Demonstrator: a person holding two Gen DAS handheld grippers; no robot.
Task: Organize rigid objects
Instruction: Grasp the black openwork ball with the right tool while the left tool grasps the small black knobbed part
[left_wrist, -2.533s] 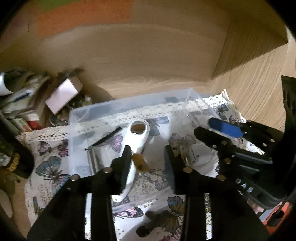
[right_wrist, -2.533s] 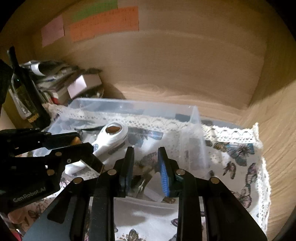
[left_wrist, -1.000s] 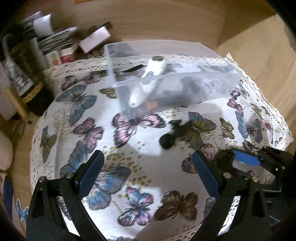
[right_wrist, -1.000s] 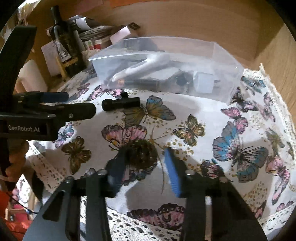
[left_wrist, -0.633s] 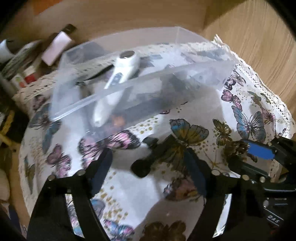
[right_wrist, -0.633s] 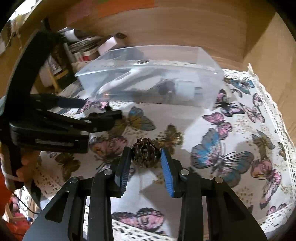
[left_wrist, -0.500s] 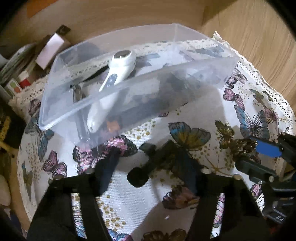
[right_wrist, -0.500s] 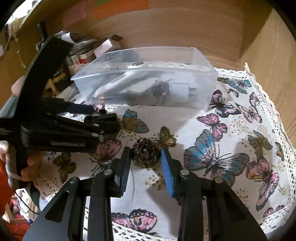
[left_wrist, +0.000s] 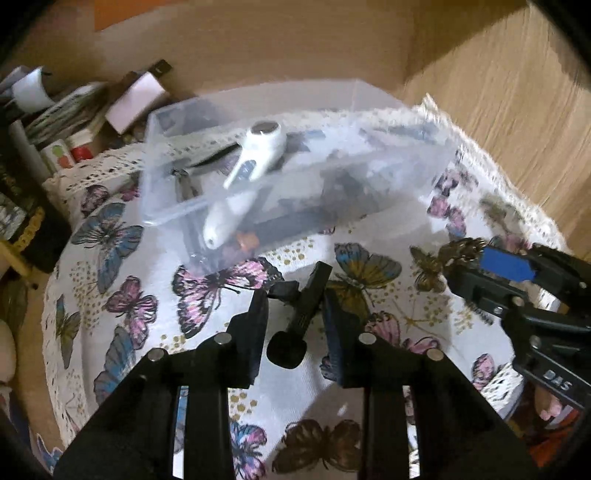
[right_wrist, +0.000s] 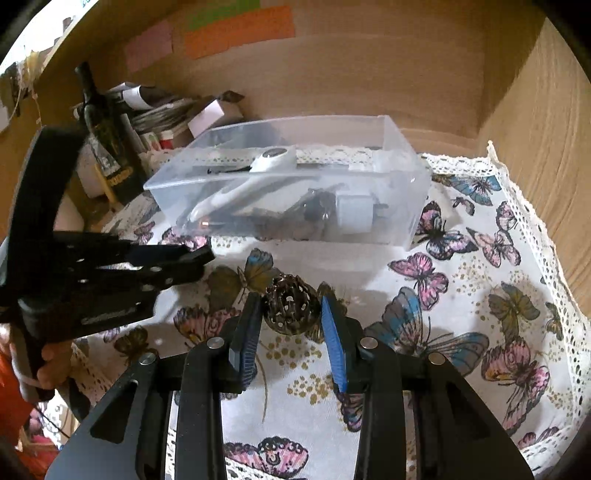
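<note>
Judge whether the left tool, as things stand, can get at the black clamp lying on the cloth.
Probably yes: the left tool already straddles the black clamp, its jaws closing around it, and nothing on the butterfly cloth blocks it.

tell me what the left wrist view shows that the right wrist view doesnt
Only the left wrist view shows the black tool between the closing left gripper jaws. Only the right wrist view shows the dark bottle, the coloured notes on the wall and the white block inside the box. Both show the clear box, the white handheld device, the butterfly cloth and the right gripper holding the brown ball.
</note>
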